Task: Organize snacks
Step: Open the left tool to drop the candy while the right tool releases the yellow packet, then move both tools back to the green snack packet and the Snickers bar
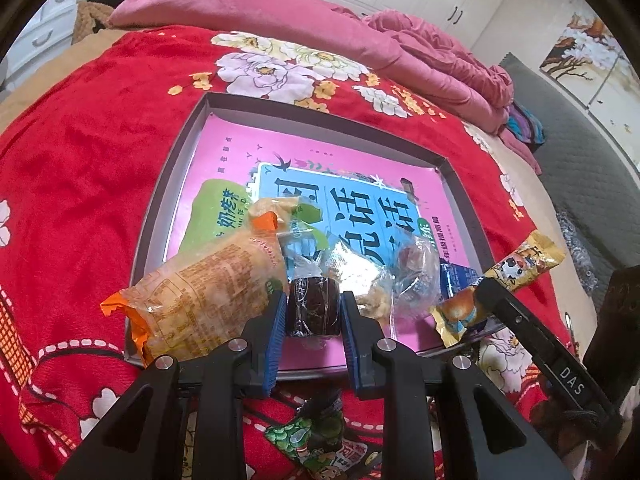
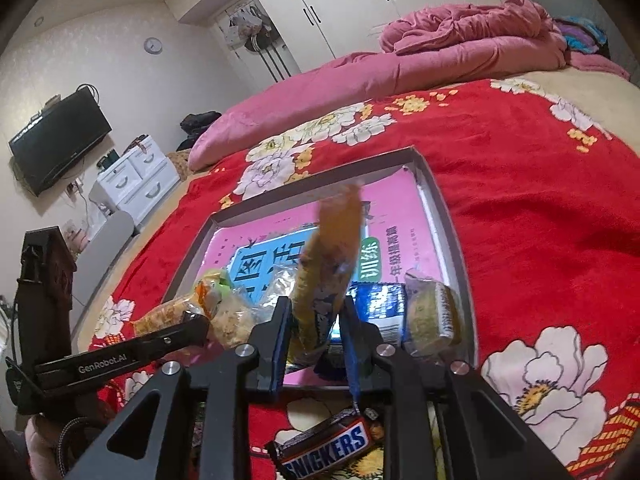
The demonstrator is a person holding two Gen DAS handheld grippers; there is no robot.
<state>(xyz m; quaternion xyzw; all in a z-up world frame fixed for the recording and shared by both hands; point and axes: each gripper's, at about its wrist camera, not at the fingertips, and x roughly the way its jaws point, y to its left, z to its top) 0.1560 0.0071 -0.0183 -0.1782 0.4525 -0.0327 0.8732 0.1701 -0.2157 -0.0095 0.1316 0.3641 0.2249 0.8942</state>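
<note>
A grey tray (image 1: 172, 184) lined with a pink book lies on the red floral blanket. Several wrapped snacks crowd its near edge. My left gripper (image 1: 313, 300) is shut on a small dark brown wrapped snack (image 1: 312, 314), just above the tray's near edge. An orange-ended bread pack (image 1: 208, 292) lies beside it on the left. My right gripper (image 2: 314, 312) is shut on a long yellow snack packet (image 2: 336, 240), which stands up over the tray (image 2: 452, 216), its top blurred. In the left wrist view this packet (image 1: 528, 260) pokes up at the right.
A Snickers bar (image 2: 328, 448) lies on the blanket under the right gripper. A green packet (image 1: 304, 440) lies under the left one. In the tray are a blue packet (image 2: 380, 304) and a clear-wrapped cake (image 2: 432, 316). Pink bedding (image 1: 400, 40) is heaped behind.
</note>
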